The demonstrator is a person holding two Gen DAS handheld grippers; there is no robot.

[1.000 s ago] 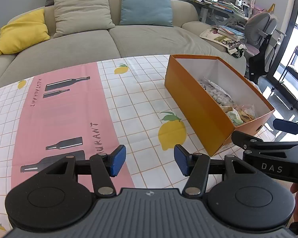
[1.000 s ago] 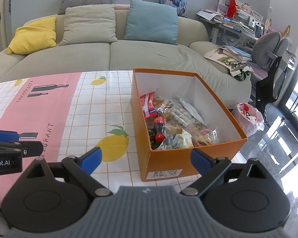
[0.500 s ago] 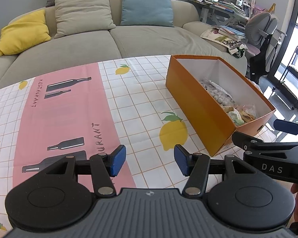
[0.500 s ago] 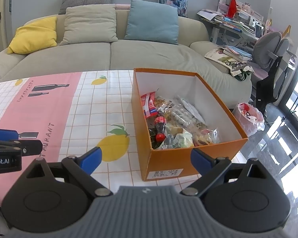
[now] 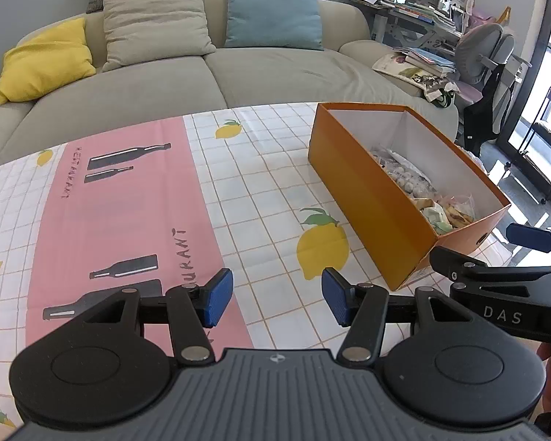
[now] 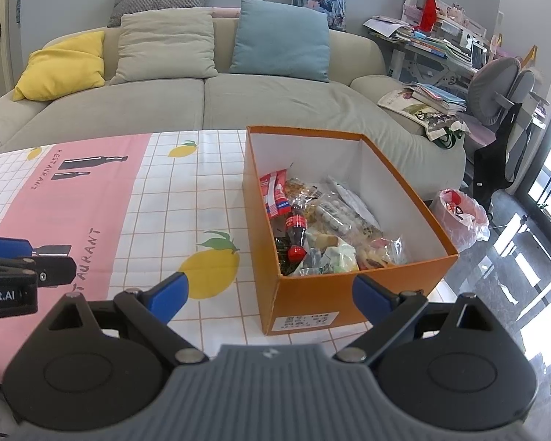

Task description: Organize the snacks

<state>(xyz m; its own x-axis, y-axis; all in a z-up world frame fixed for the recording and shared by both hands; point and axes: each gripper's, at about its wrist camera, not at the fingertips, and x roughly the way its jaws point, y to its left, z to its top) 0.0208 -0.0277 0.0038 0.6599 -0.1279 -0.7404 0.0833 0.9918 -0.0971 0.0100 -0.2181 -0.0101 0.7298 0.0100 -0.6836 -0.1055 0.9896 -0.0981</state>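
Nothing has shifted since a second ago: your left gripper [image 5: 277, 301] hangs empty, jaws apart, over the tablecloth [image 5: 238, 198], and your right gripper [image 6: 270, 296] gapes wide, empty, before the box [image 6: 349, 294]. Only the right view shows the snacks [image 6: 323, 231] inside (crinkly packets, a cola bottle [image 6: 295, 237]) in smooth orange card.

Bright daylight enters from the windows right of the orange box [image 6: 349, 294], leaving glare on the floor beside it. Both views stay sharp; fisheye distortion bends and darkens the corners.
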